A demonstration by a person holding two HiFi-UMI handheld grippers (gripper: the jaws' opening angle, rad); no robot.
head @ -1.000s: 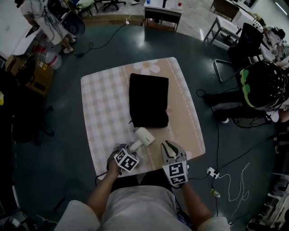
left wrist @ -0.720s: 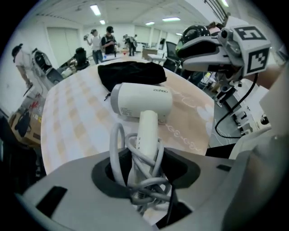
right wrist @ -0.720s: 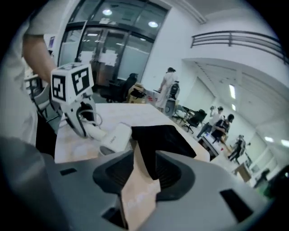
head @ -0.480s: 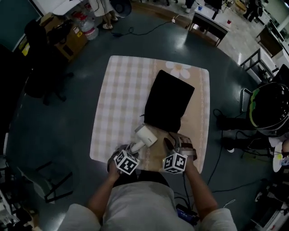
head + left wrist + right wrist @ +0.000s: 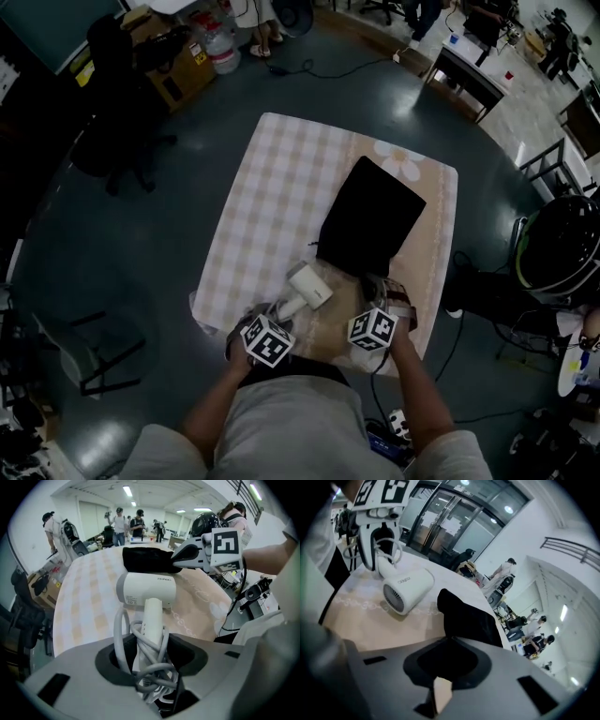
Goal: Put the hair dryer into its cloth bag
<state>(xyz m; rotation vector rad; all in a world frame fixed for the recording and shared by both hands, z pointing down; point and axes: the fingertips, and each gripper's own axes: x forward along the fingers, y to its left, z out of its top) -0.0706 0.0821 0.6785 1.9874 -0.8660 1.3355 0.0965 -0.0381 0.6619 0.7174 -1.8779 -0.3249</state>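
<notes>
A white hair dryer (image 5: 307, 286) lies on the checked tablecloth (image 5: 272, 197), just in front of the black cloth bag (image 5: 370, 230). My left gripper (image 5: 279, 314) is shut on the dryer's handle (image 5: 151, 620), and the grey cord (image 5: 140, 667) is bunched between its jaws. My right gripper (image 5: 373, 292) is at the bag's near edge. Its jaws have just been closing, and the black cloth (image 5: 461, 616) runs in between them. In the right gripper view the dryer's grille (image 5: 393, 597) faces the camera.
A person in a black helmet (image 5: 558, 234) stands at the table's right. Cables trail on the dark floor (image 5: 141, 216). A chair (image 5: 89, 347) stands at the left, boxes (image 5: 178, 70) and a desk (image 5: 469, 80) farther off.
My right gripper has rolled and dropped forward from the near table edge to the bag's near edge, and has closed on it. The left gripper still holds the dryer.
</notes>
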